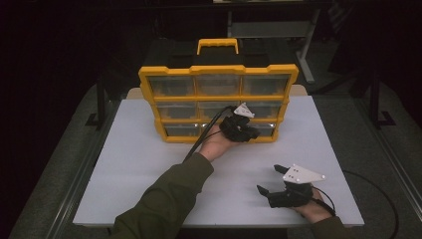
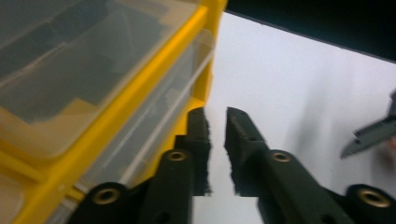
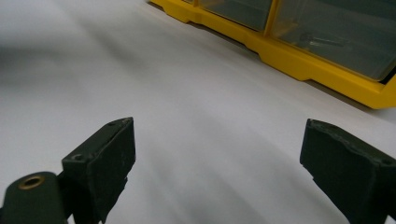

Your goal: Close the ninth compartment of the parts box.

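Two pads (image 2: 205,140) of the L gripper (image 2: 217,126) stand a narrow gap apart, nothing between them, tips just beside the yellow frame of the organizer (image 1: 217,69) at its bottom row. In the L gripper view the clear drawers (image 2: 84,70) run off toward 10 o'clock, and bare white table (image 2: 299,84) lies from 12 to 3. High view: L gripper (image 1: 249,133) sits at the lower front of the organizer, w/ the hand (image 1: 217,145) & a green sleeve (image 1: 169,199) trailing back toward 7 o'clock.

R gripper (image 3: 217,154) has its pads (image 3: 109,158) wide apart, nothing between, only table (image 3: 187,93) under them. Organizer's bottom edge (image 3: 299,60) crosses its view from 12 toward 3 o'clock, well apart from the jaws. High view: R gripper (image 1: 268,181) rests near the table's front edge at approx 5 o'clock from the organizer, jaws pointing toward 10, grey plate (image 1: 301,174) on top, cable looping off to 3.

Organizer stands upright at the far middle of the table (image 1: 139,164), three rows of clear drawers facing the person, handle (image 1: 217,44) at 12 o'clock.
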### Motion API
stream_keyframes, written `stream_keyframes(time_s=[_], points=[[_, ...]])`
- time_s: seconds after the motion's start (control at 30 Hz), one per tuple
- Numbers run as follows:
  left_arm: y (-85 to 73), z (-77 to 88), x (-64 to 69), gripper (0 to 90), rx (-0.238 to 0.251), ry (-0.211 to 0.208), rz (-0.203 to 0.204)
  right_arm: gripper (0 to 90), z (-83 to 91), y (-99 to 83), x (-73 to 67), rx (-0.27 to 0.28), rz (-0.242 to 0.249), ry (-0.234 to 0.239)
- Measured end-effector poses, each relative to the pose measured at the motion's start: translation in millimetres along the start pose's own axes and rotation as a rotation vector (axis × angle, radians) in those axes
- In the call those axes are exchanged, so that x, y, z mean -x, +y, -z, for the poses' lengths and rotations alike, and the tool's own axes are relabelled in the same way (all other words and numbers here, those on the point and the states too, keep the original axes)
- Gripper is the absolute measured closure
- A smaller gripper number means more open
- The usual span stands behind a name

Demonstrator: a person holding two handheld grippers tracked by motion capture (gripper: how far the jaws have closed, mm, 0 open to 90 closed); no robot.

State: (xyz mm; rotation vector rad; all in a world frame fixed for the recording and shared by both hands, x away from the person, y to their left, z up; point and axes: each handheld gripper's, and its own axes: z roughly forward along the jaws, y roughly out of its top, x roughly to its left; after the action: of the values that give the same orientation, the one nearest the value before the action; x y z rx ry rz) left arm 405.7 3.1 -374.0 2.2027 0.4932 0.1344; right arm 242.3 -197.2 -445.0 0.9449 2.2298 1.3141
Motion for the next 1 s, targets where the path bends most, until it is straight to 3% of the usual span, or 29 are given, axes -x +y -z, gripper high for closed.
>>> stream_keyframes(time_s=[0.17,0.2,0.23,0.5,0.6,0.77,0.93,0.97,1.0], points=[[-3.9,7.1,1.2,65.5,-0.002,-0.024,0.008,9.6,0.0,-0.2,0.3,0.0,-0.004,-0.002],[-4.9,9.3,0.4,64.2,-0.012,-0.018,-0.009,9.6,-0.2,-0.2,0.3,-0.001,-0.003,-0.002],[-6.0,10.0,1.1,61.9,0.002,-0.02,0.007,9.6,-0.3,-0.1,0.2,-0.002,-0.001,-0.001],[-14.1,22.0,2.1,42.4,0.004,-0.007,-0.001,9.6,-0.6,-0.2,0.2,-0.001,-0.001,-0.001],[-17.7,26.5,2.8,35.5,-0.009,-0.004,-0.028,9.6,-1.0,-0.4,0.2,-0.002,-0.005,-0.002],[-23.4,31.8,4.4,23.8,0.001,-0.003,-0.024,9.6,-1.3,-0.3,0.0,-0.004,-0.004,-0.002],[-29.0,38.6,4.5,14.8,-0.013,0.009,-0.054,9.6,-1.1,-0.4,0.0,-0.005,-0.008,-0.003],[-30.7,39.1,5.2,12.9,-0.005,0.005,-0.037,9.6,-1.2,-0.4,0.1,-0.005,-0.007,-0.003],[-32.4,41.5,3.7,11.0,-0.016,0.006,-0.055,9.6,-1.2,-0.4,0.1,-0.006,-0.007,-0.003]])
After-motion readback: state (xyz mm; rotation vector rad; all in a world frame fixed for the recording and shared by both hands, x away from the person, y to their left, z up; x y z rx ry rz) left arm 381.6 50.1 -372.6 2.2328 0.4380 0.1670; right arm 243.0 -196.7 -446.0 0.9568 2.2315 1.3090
